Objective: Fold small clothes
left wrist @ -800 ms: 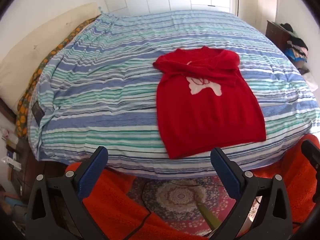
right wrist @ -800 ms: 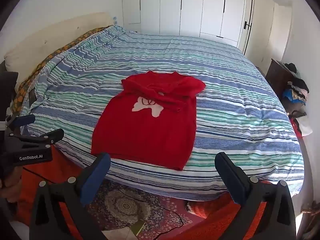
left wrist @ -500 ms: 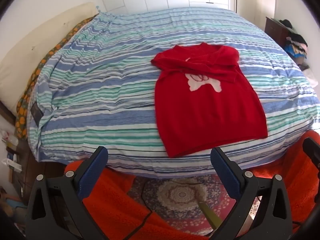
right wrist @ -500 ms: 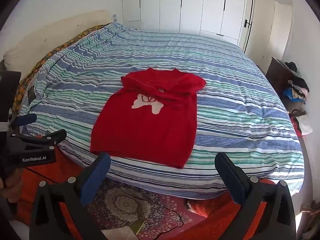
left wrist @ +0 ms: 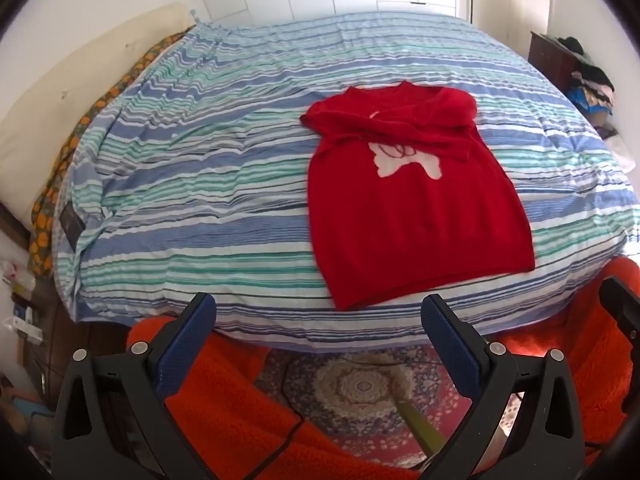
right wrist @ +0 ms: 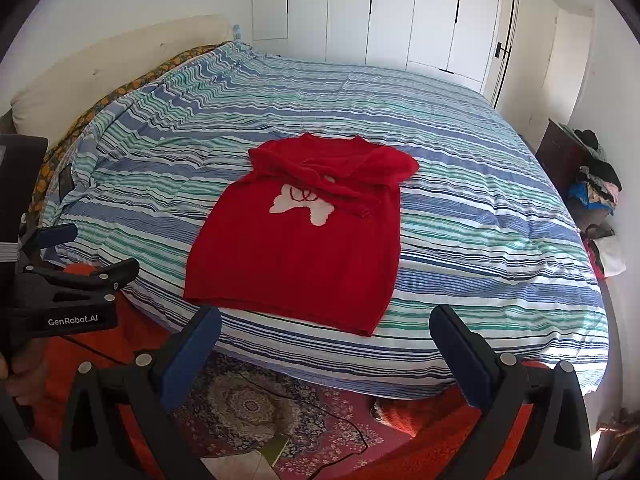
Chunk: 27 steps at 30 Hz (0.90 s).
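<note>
A red sweater (left wrist: 416,208) lies flat on the striped bed (left wrist: 224,184), hem near the bed's front edge, sleeves already crossed over its chest. Both the left tongs (left wrist: 318,320) and right tongs (right wrist: 324,330) hang wide and empty short of that hem. The next fold probably calls for gripping the hem corners.

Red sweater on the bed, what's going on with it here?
A person holds a claw in each hand at the foot of the bed. The red sweater lies flat on the striped cover, hem toward the person, with its sleeves already folded across the chest above the white patch. The left claw and the right claw are both open and empty, short of the hem, touching nothing. The body fold is not yet done.
</note>
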Available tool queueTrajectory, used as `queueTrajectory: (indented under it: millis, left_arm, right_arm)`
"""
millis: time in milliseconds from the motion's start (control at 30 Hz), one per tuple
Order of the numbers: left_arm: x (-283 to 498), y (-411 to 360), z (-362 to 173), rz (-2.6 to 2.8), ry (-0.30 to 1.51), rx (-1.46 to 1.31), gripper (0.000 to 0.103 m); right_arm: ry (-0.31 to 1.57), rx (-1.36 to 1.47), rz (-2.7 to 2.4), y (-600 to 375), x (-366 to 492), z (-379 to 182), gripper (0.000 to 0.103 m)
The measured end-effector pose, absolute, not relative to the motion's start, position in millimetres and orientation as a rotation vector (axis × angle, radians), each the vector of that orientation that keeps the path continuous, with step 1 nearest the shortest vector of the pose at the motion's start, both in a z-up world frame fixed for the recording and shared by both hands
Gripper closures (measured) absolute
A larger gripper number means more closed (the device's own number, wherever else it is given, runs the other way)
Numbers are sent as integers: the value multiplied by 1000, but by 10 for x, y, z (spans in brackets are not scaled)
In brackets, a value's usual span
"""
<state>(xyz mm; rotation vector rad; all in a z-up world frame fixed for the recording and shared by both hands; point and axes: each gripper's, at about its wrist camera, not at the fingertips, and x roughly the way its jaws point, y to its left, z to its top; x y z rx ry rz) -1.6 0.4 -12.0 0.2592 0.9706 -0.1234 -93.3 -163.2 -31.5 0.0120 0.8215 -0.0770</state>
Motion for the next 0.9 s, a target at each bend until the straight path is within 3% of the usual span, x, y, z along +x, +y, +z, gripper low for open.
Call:
queueTrajectory:
  millis: [900]
  left_arm:
    - [-18,-54,-170,-128,987,276,1]
  right_arm:
    - [838,5,-61,-1559,-906,-368,0]
